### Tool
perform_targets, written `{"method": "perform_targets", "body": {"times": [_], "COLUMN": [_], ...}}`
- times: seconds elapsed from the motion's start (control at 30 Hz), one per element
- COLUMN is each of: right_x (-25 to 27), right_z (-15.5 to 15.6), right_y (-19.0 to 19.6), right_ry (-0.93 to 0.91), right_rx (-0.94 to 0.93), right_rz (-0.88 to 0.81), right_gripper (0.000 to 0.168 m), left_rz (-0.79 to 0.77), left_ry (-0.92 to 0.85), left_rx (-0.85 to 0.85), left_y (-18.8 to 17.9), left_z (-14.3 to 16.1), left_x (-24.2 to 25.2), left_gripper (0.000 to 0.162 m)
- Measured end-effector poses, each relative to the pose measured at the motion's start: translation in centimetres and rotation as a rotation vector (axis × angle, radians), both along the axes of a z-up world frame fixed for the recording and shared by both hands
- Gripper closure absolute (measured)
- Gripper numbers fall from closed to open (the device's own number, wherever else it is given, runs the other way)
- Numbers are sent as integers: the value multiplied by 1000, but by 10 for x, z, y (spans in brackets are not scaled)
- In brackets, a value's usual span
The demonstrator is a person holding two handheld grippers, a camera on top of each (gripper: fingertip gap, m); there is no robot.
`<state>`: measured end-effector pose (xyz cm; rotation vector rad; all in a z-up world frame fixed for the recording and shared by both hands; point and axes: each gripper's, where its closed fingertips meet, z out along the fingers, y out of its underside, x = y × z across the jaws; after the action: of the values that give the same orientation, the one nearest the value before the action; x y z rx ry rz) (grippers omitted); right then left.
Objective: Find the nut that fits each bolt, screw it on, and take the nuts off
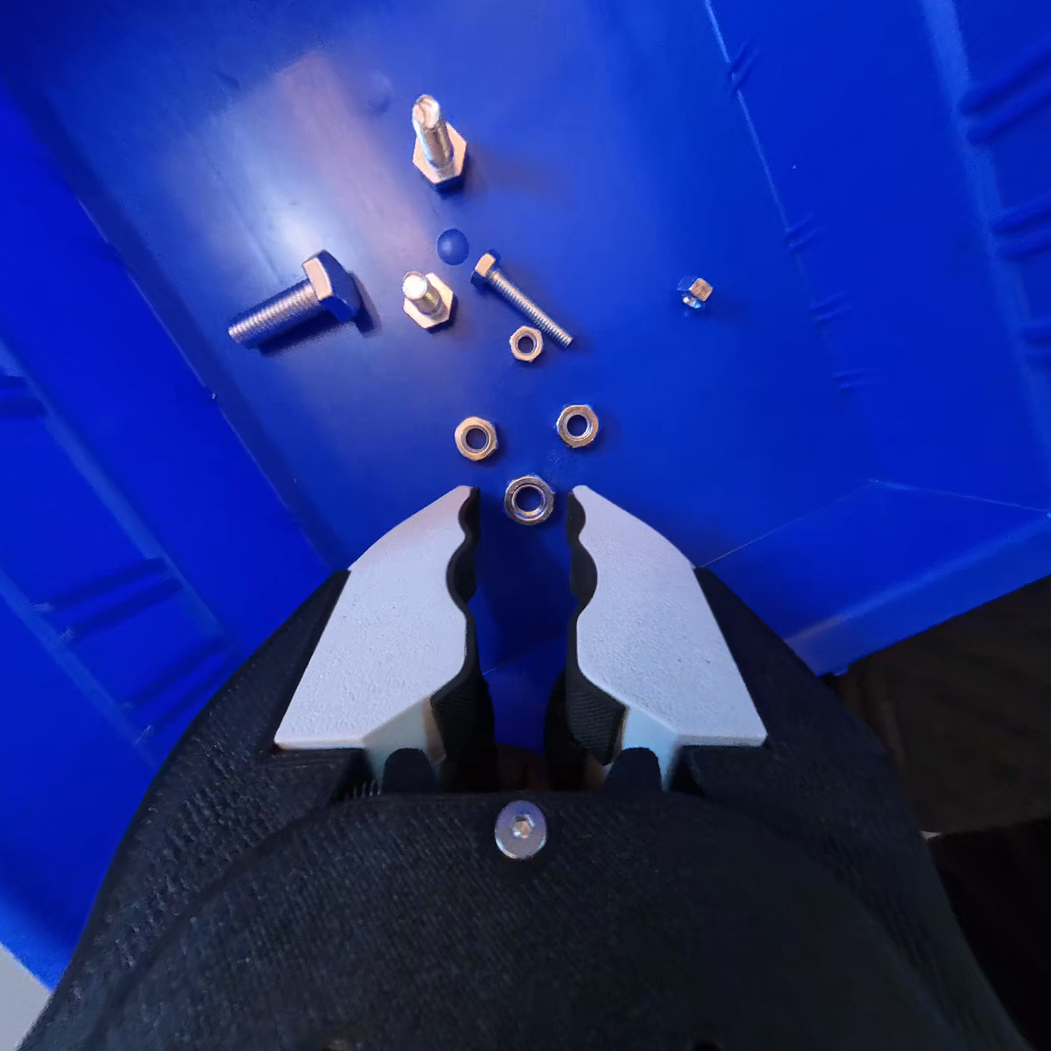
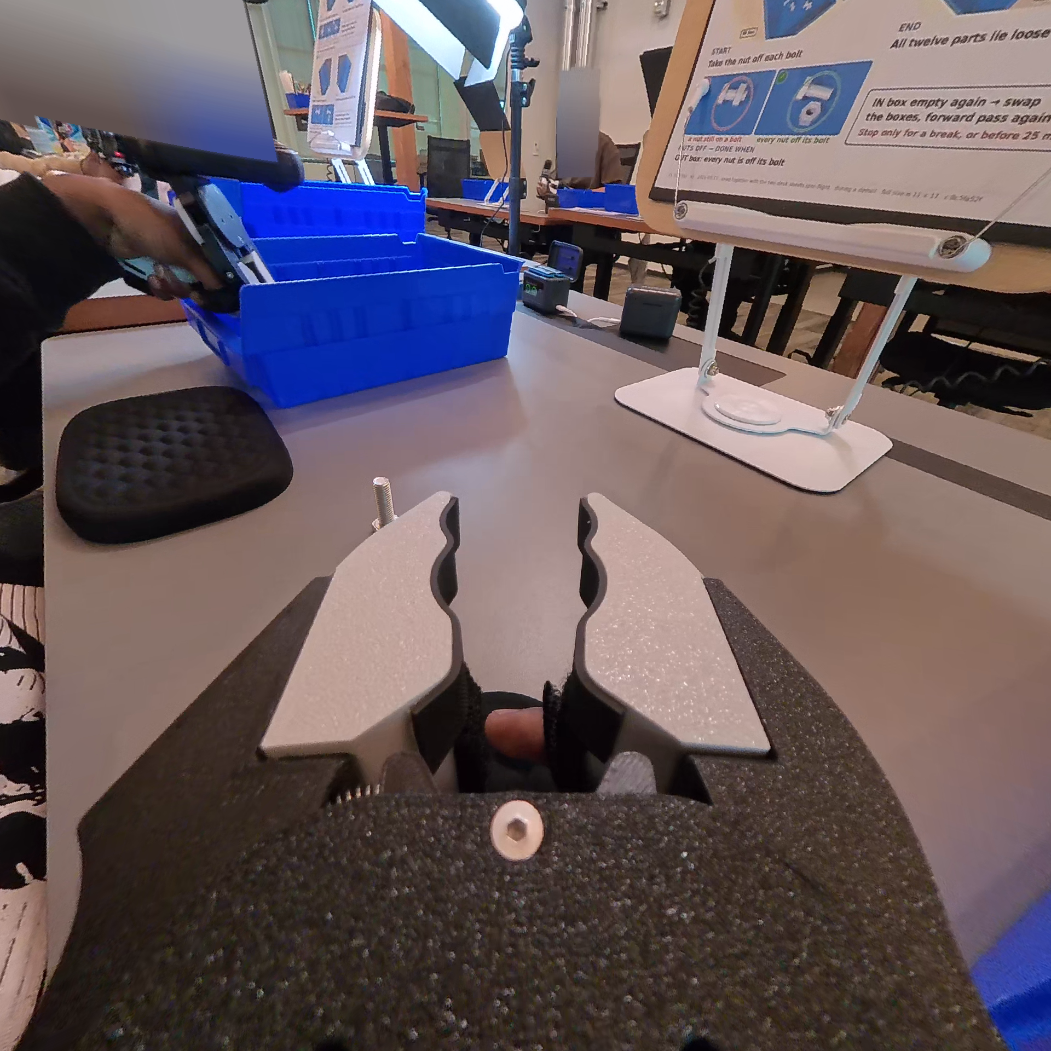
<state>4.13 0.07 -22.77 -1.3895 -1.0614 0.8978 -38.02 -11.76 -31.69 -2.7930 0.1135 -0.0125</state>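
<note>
My left gripper [image 1: 523,497] is open inside a blue bin [image 1: 796,341], its tips on either side of a steel nut [image 1: 529,500] lying flat on the bin floor. Two more nuts [image 1: 476,438] [image 1: 577,425] lie just beyond, a smaller nut [image 1: 526,343] beside a thin bolt [image 1: 520,307], and a tiny nut [image 1: 695,292] to the right. A thick bolt [image 1: 296,304] lies on its side; two bolts [image 1: 427,301] [image 1: 438,148] stand on their heads. My right gripper [image 2: 517,512] is open and empty above the grey table [image 2: 739,569]. A bolt [image 2: 382,503] stands upright by its left finger.
In the right wrist view the blue bin [image 2: 375,335] sits at the far left with a hand holding the left gripper [image 2: 227,244] in it. A black padded rest [image 2: 170,455] lies at the left. A white stand [image 2: 756,421] holds an instruction sheet at the right. My right fingertips sit around 45 centimetres from my left ones. The right gripper is farther from the smaller nut [image 1: 526,343], some 45 centimetres, than the left, some 5 centimetres.
</note>
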Motion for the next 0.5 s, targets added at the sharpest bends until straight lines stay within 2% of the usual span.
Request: {"method": "perform_targets", "body": {"times": [0.13, 0.2, 0.3, 0.4, 0.5], "right_x": [0, 0, 1, 1, 0], "right_z": [0, 0, 0, 0, -2], "right_y": [0, 0, 1, 2, 3], "right_ry": [0, 3, 7, 6, -6], "right_rx": [-5, -4, -12, -21, -27], "right_rz": [0, -1, -2, -3, -3], "right_gripper": [128, 128, 128, 128, 128], "left_rz": [-18, -34, -51, -28, -40], "left_ry": [12, 13, 49, 78, 150], "left_rx": [-56, -52, -28, 68, 211], "left_y": [-2, 0, 1, 6, 14], "left_z": [-5, -5, -3, 18, 61], "left_x": [0, 1, 0, 3, 17], "left_gripper": [135, 143, 143, 143, 144]}}
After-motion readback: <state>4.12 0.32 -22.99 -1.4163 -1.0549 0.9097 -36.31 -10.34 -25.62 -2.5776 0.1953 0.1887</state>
